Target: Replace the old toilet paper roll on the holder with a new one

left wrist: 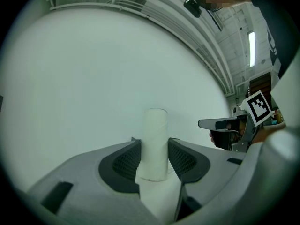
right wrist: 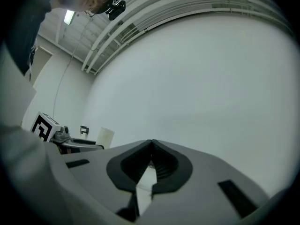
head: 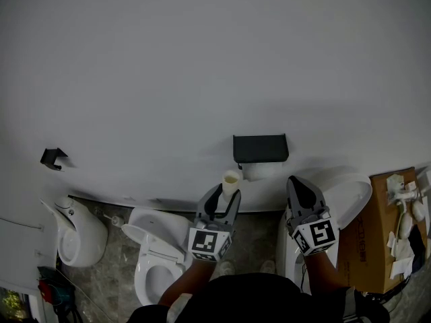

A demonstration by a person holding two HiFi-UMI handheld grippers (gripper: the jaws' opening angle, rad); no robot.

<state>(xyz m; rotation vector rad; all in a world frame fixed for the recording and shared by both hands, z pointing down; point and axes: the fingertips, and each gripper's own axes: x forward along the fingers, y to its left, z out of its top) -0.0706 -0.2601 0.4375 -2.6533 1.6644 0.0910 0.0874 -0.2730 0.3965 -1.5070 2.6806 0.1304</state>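
A toilet (head: 156,247) is seen below the wall holder (head: 260,148). The right tongs (head: 296,184) are clenched on nothing. The old cardboard tube (head: 231,179) is grasped upright by the left tongs (head: 226,194). Should that grip slacken, the tube may be dropped into the toilet.

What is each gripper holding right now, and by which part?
The left gripper pinches an empty cardboard toilet paper tube by its sides near one end, and the rest sticks out past the jaw tips. The right gripper is shut on nothing.
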